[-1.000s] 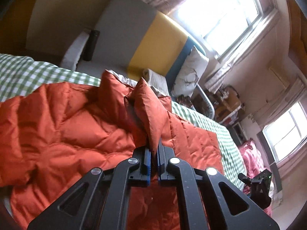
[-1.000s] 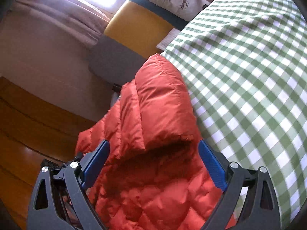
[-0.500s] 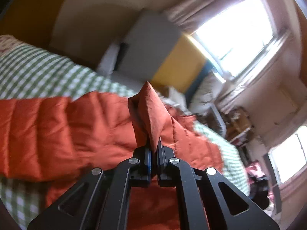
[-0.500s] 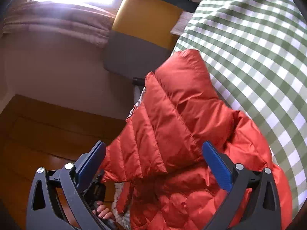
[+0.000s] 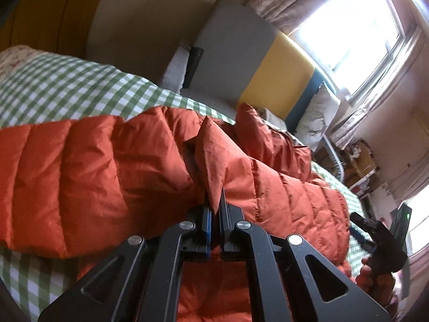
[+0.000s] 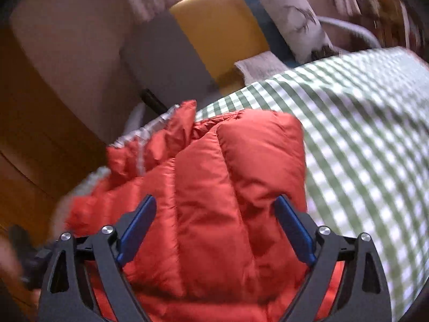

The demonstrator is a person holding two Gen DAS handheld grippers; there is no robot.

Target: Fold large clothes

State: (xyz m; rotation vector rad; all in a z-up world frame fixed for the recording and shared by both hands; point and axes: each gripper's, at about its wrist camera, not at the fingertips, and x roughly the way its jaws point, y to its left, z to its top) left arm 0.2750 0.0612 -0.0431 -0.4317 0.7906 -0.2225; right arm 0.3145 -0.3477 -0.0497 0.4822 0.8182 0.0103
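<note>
A fold of the orange puffy jacket (image 5: 134,166) is pinched by the left gripper (image 5: 214,209); the right gripper (image 6: 214,228) is held wide open over it.

Green-checked bed (image 5: 67,86) carries orange down jacket (image 5: 93,166).

Motion-blurred checked bedspread (image 6: 375,134), right view

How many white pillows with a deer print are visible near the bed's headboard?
1. The white deer-print pillow leans against the headboard's blue end, near the window. Others may be hidden.
</note>
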